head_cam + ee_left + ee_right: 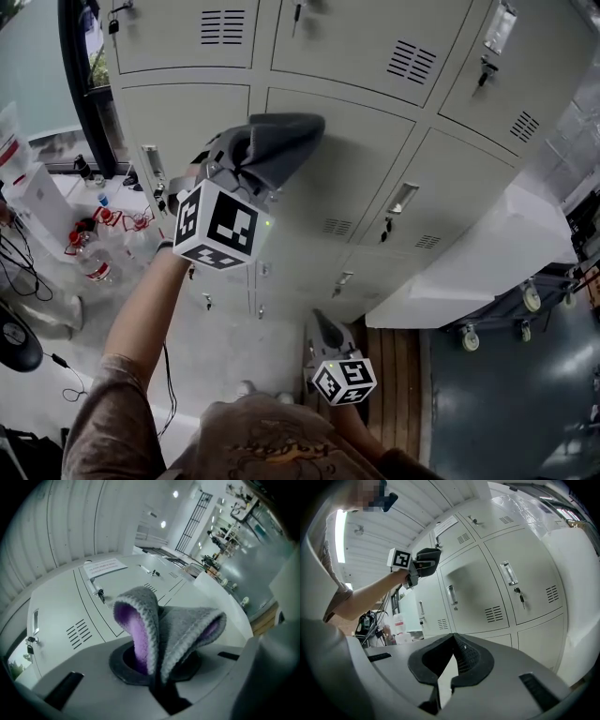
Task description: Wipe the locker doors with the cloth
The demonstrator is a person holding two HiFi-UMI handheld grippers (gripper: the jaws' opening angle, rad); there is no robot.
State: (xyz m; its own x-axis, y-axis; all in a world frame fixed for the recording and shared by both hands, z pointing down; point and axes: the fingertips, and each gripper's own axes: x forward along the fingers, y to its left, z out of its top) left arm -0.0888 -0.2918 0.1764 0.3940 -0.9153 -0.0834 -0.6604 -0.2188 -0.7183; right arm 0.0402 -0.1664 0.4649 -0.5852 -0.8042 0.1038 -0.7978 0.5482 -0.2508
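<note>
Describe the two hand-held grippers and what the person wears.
The left hand-held gripper and right hand-held gripper are grey with dark jaw linings, each carrying a white cube of black square markers. The person wears a brown short-sleeved shirt.

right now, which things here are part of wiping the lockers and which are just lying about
In the job:
- cloth
- left gripper, shut on the cloth
- locker doors

Just about:
- right gripper, shut and empty, held low
- plastic bottles at the side
- white wheeled unit
</note>
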